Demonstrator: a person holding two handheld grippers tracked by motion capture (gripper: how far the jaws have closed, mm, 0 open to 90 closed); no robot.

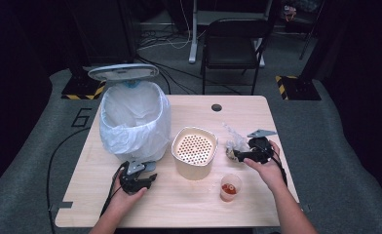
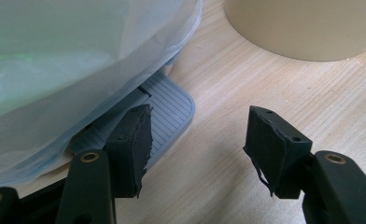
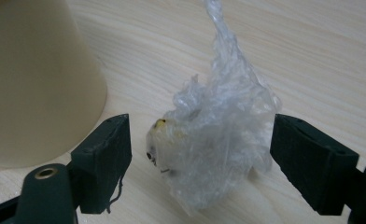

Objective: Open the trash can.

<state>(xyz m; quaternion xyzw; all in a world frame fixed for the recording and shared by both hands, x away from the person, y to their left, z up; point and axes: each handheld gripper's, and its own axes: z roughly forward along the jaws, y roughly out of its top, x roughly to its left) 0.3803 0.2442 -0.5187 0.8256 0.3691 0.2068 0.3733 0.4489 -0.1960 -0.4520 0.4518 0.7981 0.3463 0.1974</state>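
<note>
On the right side of the table, the right gripper (image 3: 200,158) brackets a crumpled plastic bag (image 3: 218,140) with wide jaws, not yet pressing. Left gripper (image 2: 195,144), jaws apart and empty, rests on the bin's pedal (image 2: 167,112) (lid raised). Grasp and disposal into the lined bin (image 1: 135,117) remain.

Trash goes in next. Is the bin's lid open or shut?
Open: the lid stands raised behind the bin, whose white liner gapes upward.
</note>
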